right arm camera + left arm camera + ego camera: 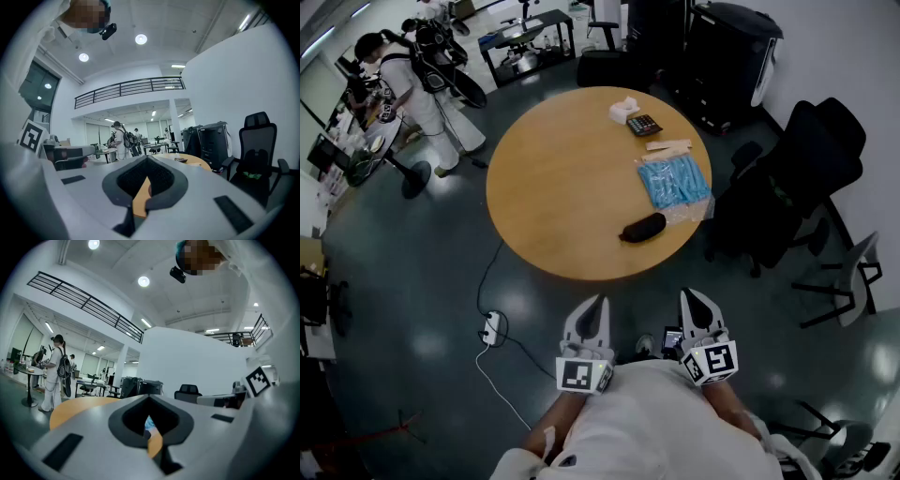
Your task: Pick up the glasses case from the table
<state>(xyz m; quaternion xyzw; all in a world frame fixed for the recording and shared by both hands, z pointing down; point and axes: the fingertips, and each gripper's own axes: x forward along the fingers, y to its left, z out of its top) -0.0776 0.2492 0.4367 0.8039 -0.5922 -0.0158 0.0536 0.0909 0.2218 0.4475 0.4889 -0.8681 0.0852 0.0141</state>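
Note:
The black glasses case [642, 227] lies on the round wooden table [562, 187], near its front right edge. Both grippers hover close to my body, short of the table's near rim and apart from the case. My left gripper [600, 301] points level at the table with its jaws together and nothing between them. My right gripper [688, 293] sits beside it, jaws likewise closed and empty. In the left gripper view the left gripper [150, 397] shows only a sliver of table through the gap; in the right gripper view the right gripper [147, 158] does too.
A blue packet [673, 180], a beige strip [667, 145], a calculator [644, 125] and a white box [623, 110] lie on the table's right side. Black office chairs [787, 187] crowd the right. A power strip [491, 328] and cable lie on the floor. A person [422, 75] stands far left.

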